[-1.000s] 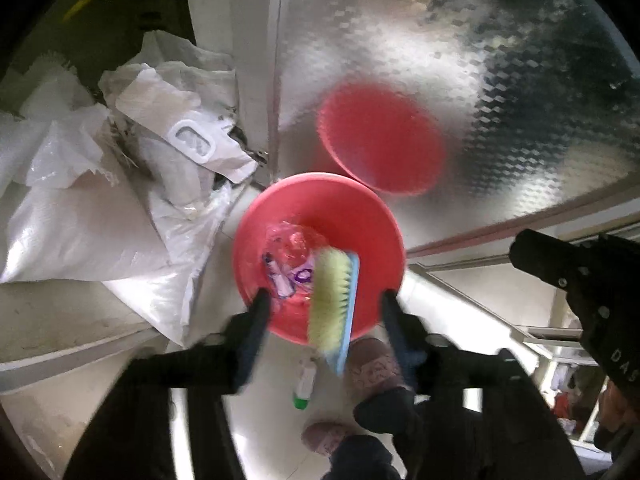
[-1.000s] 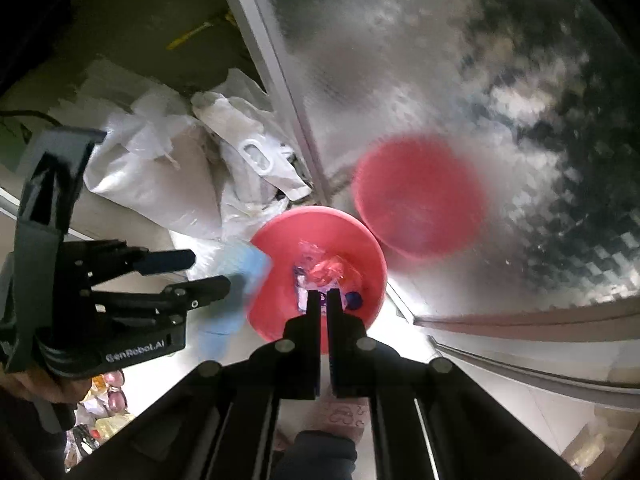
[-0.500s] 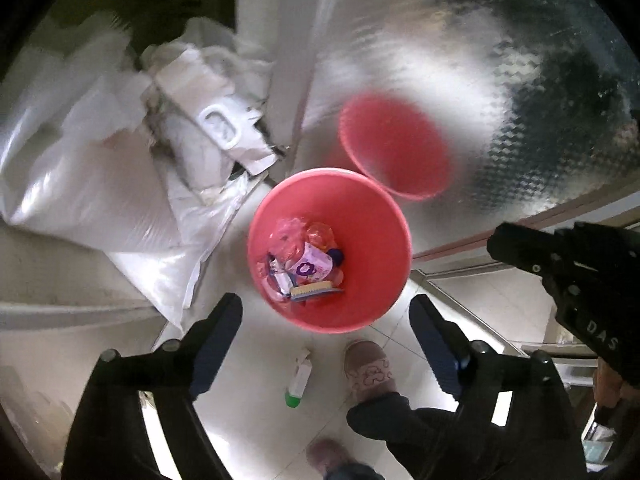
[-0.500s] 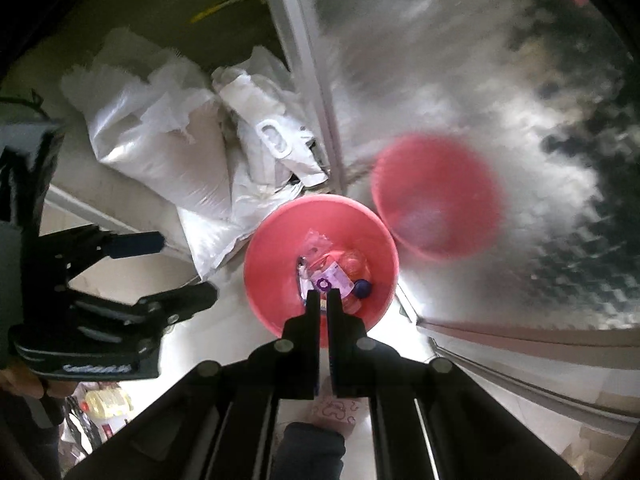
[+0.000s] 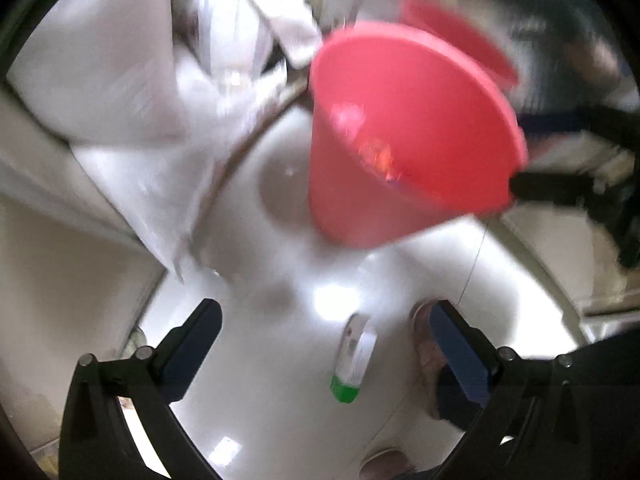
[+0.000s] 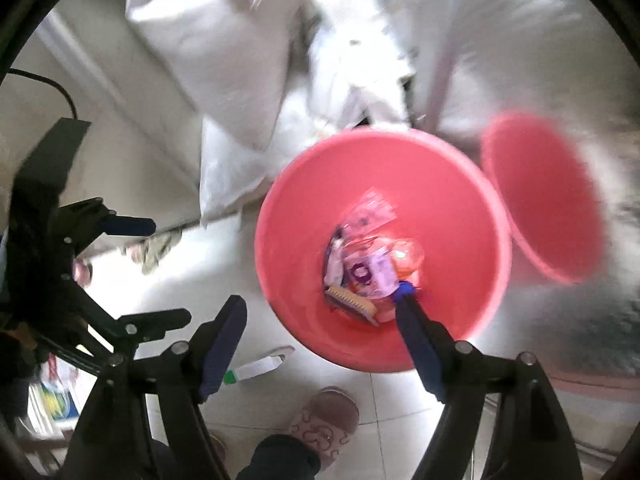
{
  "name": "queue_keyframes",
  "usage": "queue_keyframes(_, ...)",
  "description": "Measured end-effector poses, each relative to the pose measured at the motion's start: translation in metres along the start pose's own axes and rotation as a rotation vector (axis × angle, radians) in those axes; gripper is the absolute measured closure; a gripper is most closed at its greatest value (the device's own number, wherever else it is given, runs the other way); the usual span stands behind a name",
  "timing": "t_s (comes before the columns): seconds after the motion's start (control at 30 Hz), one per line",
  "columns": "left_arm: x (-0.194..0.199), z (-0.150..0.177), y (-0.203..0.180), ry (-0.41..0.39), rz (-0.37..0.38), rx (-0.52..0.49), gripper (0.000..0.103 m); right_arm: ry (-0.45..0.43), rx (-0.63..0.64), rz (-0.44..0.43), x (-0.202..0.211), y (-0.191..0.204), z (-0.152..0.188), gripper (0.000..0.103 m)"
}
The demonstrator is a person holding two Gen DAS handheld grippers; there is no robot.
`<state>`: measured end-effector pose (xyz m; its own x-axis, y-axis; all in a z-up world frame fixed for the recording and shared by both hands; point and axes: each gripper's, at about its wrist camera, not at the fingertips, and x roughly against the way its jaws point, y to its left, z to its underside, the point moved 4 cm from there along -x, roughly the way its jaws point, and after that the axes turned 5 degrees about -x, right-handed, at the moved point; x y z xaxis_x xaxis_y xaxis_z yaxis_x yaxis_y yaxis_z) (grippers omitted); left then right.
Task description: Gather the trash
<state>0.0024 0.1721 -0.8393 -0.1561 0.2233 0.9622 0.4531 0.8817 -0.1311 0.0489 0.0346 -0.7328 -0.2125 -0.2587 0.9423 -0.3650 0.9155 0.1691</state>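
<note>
Although motion blur softens both wrist views, the main items can be identified. The left gripper (image 5: 324, 320) points steeply down at a white tiled floor (image 5: 280, 400); its jaws are opening, spread wide, with nothing gripped. A small white tube with a green cap (image 5: 352, 360) lies on the floor in the gap between the left fingers (image 5: 196, 336), untouched by either pad. The same tube (image 6: 256, 368) appears in the right wrist view, flat on the tiles just beside the red bucket (image 6: 384, 248).

The right gripper (image 6: 320, 316) also has its jaws opening, and nothing is clamped between them. One finger (image 6: 412, 328) overlaps the bucket's mouth in the picture; the other sits over bare floor outside the rim. Whether the first finger touches the bucket wall cannot be determined.

Collected trash (image 6: 368, 268) lies at the bottom of the bucket: a purple-and-white wrapper, a clear pink wrapper, an orange item, a blue cap and a small brush with pale bristles. The bucket stands upright on the floor, against a textured metal panel (image 6: 560, 60) that carries its red reflection (image 6: 544, 200).

White plastic sacks (image 6: 216, 48) are heaped just beyond the bucket. A person's patterned slipper (image 6: 324, 416) rests on the tiles near the bucket's base. The left gripper body (image 6: 80, 264) is visible at the left edge of the right wrist view.
</note>
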Motion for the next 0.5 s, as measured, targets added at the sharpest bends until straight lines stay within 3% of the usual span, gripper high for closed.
queue_keyframes(0.23, -0.082, 0.057, -0.005, 0.097, 0.027, -0.032, 0.0, 0.048, 0.109, 0.014, -0.041, 0.01, 0.021, 0.028)
queue_keyframes(0.5, -0.139, 0.086, -0.028, 0.156, 0.056, -0.128, 0.0, 0.062, 0.129, 0.07, -0.05, 0.011, 0.024, 0.028)
